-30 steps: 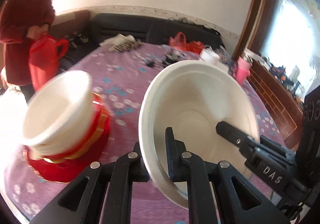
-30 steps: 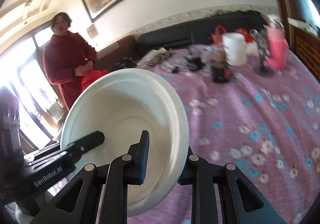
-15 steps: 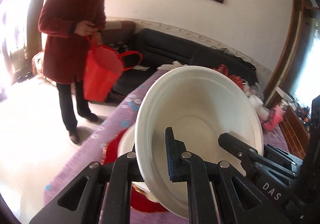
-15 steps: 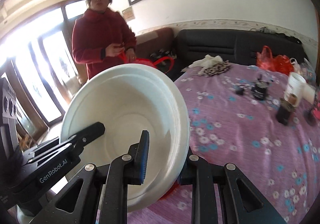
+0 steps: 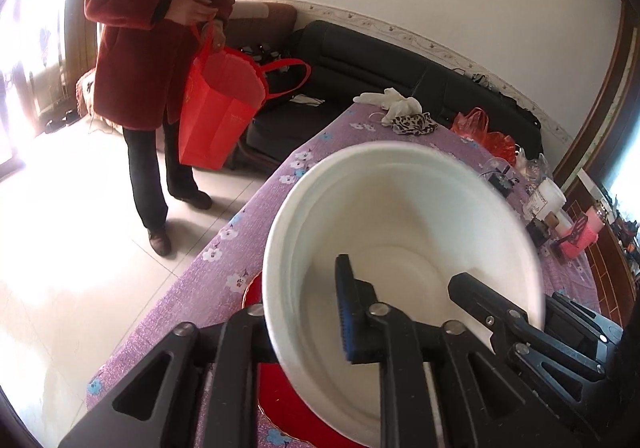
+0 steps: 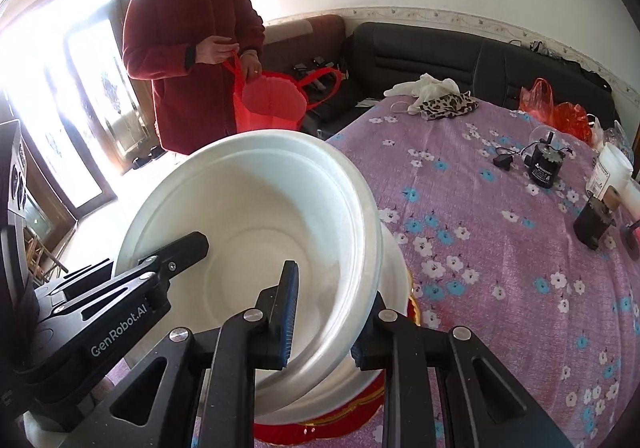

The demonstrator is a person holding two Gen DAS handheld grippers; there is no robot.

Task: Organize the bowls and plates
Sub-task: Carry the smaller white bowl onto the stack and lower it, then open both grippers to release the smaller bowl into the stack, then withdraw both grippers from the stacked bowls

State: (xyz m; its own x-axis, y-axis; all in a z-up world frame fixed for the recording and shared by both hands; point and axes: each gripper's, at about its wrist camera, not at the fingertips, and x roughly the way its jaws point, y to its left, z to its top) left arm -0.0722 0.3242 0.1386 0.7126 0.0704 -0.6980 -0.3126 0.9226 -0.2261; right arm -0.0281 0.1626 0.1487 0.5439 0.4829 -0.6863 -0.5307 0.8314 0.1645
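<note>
Two grippers hold one white bowl point(image 5: 404, 248) from opposite sides of its rim. The left gripper point(image 5: 308, 324) has one finger outside the bowl wall and the other, with the blue pad, inside; its jaws are opening now, with the rim between them, and the inner pad stands a little off the wall. The right gripper point(image 6: 328, 312) grips the opposite rim, one finger inside and one outside, pads pressing on the wall.

The bowl sits inside another white bowl point(image 6: 394, 288) below it, whose rim shows at about 3 o'clock of the top bowl in the right wrist view. Under both lies a red plate point(image 6: 360, 408), on the purple flowered tablecloth point(image 6: 500, 248).

At 12 o'clock on the table are white gloves point(image 6: 424, 85) and a leopard cloth point(image 6: 448, 103). At 10 o'clock a person in a red coat point(image 6: 188, 31) stands on the floor, holding a red bag point(image 6: 272, 103).
</note>
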